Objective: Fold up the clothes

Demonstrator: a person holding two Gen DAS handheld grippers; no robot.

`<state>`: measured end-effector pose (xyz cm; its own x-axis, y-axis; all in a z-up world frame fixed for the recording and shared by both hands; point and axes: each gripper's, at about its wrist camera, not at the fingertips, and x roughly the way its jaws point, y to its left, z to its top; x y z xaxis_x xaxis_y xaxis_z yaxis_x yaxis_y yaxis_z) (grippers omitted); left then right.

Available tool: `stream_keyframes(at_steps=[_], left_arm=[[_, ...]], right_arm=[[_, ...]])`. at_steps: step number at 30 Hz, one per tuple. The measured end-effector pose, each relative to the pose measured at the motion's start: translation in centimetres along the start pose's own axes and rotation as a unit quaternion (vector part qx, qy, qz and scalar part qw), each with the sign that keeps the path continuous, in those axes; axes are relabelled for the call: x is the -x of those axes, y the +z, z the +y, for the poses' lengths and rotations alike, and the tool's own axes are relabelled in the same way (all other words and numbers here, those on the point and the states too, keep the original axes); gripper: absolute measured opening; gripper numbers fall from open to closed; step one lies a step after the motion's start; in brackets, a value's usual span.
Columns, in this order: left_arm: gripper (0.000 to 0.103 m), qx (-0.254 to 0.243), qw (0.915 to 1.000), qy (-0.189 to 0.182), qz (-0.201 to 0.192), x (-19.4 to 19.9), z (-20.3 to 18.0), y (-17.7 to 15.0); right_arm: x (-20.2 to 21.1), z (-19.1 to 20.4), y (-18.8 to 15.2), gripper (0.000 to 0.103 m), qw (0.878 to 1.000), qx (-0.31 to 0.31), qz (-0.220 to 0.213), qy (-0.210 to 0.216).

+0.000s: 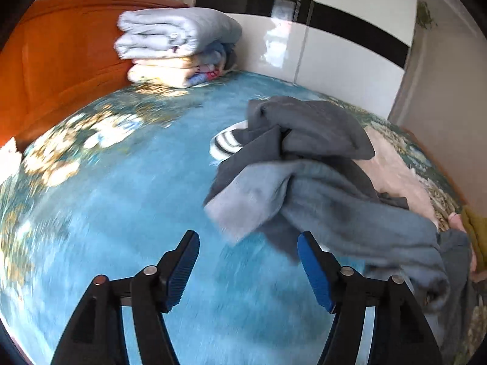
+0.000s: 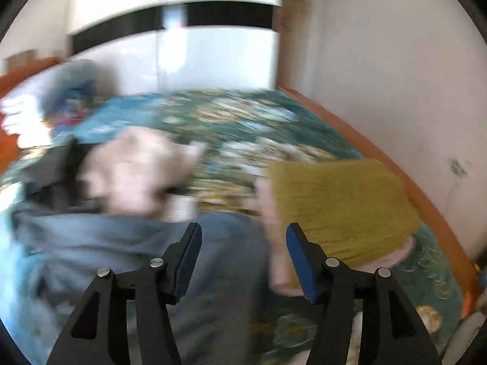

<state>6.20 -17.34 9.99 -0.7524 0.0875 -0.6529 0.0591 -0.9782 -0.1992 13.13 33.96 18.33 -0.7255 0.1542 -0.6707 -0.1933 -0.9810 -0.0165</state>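
Observation:
A crumpled grey-blue garment (image 1: 319, 188) lies in a heap on the blue floral bedspread (image 1: 121, 213), with a striped black-and-white piece (image 1: 226, 143) poking out at its left. My left gripper (image 1: 248, 261) is open and empty above the bedspread, just left of the heap's near corner. In the right wrist view the same grey garment (image 2: 127, 243) lies below my right gripper (image 2: 243, 258), which is open and empty. A folded mustard knit (image 2: 341, 203) lies to its right, and a pale pink garment (image 2: 137, 170) is behind. This view is blurred.
A stack of folded blankets (image 1: 176, 48) sits at the head of the bed against the orange headboard (image 1: 61, 54). A white wardrobe with a black band (image 1: 334, 45) stands behind. The bed's orange side rail (image 2: 395, 176) runs along the right wall.

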Motion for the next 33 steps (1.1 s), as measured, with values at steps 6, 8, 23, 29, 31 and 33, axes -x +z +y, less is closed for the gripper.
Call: stream_keyframes(at_steps=[6, 8, 23, 29, 31, 33], left_arm=[[0.071, 0.073, 0.9972, -0.017, -0.002, 3.5, 3.9, -5.9], [0.071, 0.089, 0.9958, -0.024, 0.002, 4.3, 4.9, -7.1], [0.071, 0.148, 0.9863, -0.074, 0.004, 6.9, 8.0, -9.6], [0.071, 0.120, 0.9835, -0.134, 0.019, 6.4, 3.9, -9.2], [0.071, 0.114, 0.9812, -0.152, 0.038, 5.4, 2.4, -9.3], [0.071, 0.108, 0.9788, -0.163, 0.063, 4.0, 0.8, -9.6]], right_arm=[[-1.2, 16.9, -5.3, 0.059, 0.973, 0.114, 0.066, 0.188], [-3.3, 22.8, -7.3, 0.059, 0.962, 0.144, 0.094, 0.212], [1.4, 22.6, -1.5, 0.010, 0.944, 0.033, 0.055, 0.324], [5.7, 13.2, 0.4, 0.009, 0.945, -0.045, -0.015, 0.325], [3.3, 9.9, -1.4, 0.010, 0.960, -0.067, 0.014, 0.270], [0.3, 7.4, -3.7, 0.010, 0.973, -0.076, 0.049, 0.211]])
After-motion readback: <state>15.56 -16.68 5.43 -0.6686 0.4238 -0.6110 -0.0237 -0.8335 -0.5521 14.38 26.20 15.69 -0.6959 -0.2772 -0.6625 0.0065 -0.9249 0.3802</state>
